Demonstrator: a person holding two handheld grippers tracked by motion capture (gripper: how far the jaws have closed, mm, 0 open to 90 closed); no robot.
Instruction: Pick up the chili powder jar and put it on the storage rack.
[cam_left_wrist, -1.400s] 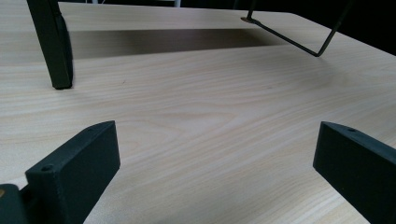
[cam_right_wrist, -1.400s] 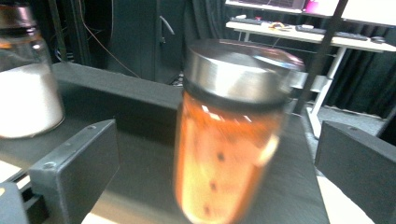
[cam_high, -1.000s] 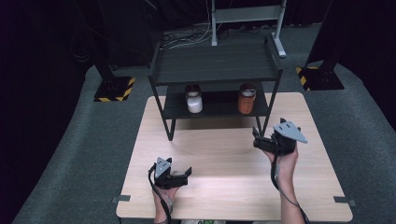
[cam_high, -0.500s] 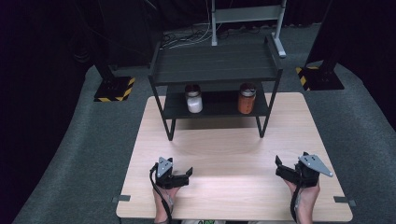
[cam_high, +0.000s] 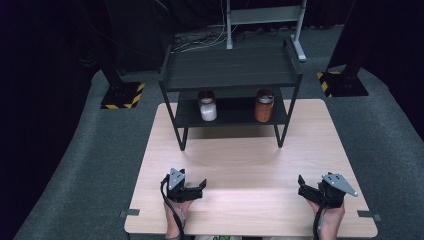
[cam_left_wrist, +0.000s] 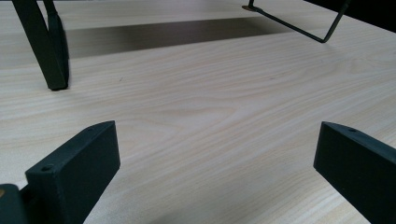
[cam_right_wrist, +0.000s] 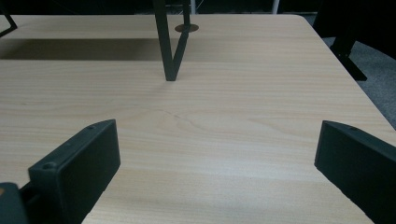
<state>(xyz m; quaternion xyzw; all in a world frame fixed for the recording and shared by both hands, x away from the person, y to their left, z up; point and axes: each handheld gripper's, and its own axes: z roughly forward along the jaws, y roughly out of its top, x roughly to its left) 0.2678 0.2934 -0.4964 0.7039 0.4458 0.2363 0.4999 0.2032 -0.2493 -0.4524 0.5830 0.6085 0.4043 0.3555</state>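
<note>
Left tool (cam_high: 200, 186), right tool (cam_high: 303, 186): both released, empty, on bench (cam_high: 240, 165) near edge. White jar (cam_high: 207, 109), orange jar (cam_high: 263, 106) on shelf at 12 o'clock. Step: resting; next, reach forward.

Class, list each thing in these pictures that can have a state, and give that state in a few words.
Left gripper: open, empty, low over the table.
Right gripper: open, empty, low over the table.
White jar: upright on the rack's lower shelf, lid on.
Orange jar: upright on the same shelf, lid on.
Rack: standing on the table, top shelf bare.
</note>
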